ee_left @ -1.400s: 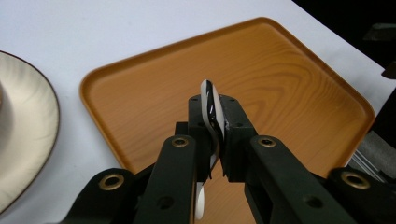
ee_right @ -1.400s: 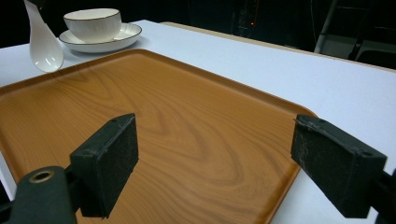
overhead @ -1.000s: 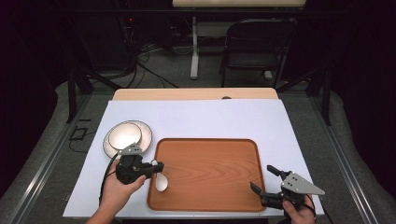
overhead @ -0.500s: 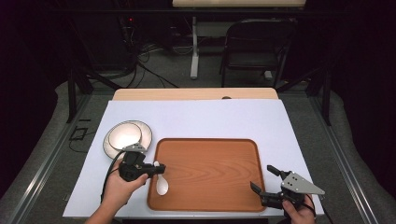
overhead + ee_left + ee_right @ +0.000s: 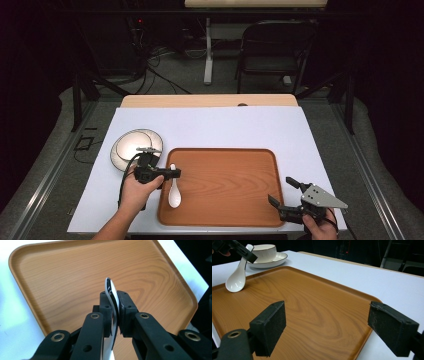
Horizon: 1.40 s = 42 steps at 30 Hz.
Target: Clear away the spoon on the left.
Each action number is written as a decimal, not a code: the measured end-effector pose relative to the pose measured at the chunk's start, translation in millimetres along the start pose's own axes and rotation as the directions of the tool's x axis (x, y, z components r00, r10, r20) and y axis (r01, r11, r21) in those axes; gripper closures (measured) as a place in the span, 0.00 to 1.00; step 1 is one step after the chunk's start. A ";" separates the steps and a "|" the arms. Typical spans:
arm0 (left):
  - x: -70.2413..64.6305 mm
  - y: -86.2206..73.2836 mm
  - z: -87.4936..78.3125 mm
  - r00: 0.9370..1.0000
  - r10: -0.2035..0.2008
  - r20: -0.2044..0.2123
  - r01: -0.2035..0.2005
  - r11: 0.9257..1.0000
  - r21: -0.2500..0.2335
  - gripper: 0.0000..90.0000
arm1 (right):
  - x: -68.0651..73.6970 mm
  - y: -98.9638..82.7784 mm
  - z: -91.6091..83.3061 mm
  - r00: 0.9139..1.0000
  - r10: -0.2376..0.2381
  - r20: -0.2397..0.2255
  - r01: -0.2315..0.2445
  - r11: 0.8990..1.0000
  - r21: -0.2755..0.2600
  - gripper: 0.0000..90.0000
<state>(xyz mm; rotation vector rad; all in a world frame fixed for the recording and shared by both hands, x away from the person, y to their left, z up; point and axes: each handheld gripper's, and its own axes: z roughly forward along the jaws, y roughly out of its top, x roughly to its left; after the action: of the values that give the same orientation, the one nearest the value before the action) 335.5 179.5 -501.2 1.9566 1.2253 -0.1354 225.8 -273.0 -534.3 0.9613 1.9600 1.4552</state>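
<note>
Left gripper [image 5: 172,173] clamps white spoon [image 5: 173,192] handle at tray [image 5: 240,200] left edge, centre-left; right gripper [image 5: 282,195] wide, empty, lower right.

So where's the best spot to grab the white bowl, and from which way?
Probably the bowl's rim, coming straight down from above. It sits upright on a plate, so its open top faces up and a gripper could slip one jaw inside the wall and one outside. The round side looks too wide and smooth to squeeze, and the plate's edge gets in the way of a low sideways approach.
</note>
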 end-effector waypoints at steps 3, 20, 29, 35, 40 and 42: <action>5.4 0.4 3.8 0.999 -0.037 0.007 0.037 0.999 -0.004 0.91 | -0.1 0.1 0.2 1.000 -0.004 -0.001 0.004 1.000 0.000 0.16; 30.4 -0.9 25.2 0.982 -0.189 0.015 0.189 0.982 -0.013 0.85 | -0.3 0.0 0.0 1.000 -0.002 0.000 0.002 1.000 0.000 0.16; 36.1 -2.1 29.6 0.978 -0.210 0.002 0.210 0.978 -0.012 0.81 | -0.1 0.0 -0.1 1.000 -0.001 0.001 0.001 1.000 0.001 0.16; 36.8 -2.6 28.0 0.979 -0.202 -0.011 0.202 0.979 -0.015 0.79 | -0.6 -0.1 -0.1 1.000 0.001 0.002 -0.001 1.000 0.000 0.16; 32.9 -2.3 25.3 0.984 -0.174 -0.037 0.173 0.985 -0.026 0.73 | -0.5 -0.1 -0.3 1.000 0.000 0.002 0.000 1.000 0.000 0.16; 31.3 -2.0 23.9 0.986 -0.162 -0.044 0.161 0.986 -0.033 0.69 | -0.5 -0.1 -0.2 1.000 0.000 0.002 0.000 1.000 -0.001 0.16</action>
<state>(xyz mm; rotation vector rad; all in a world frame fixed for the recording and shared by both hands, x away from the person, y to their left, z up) 357.6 185.9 -533.2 1.8431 1.4085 -0.1542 225.9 -273.5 -534.3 0.9614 1.9583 1.4544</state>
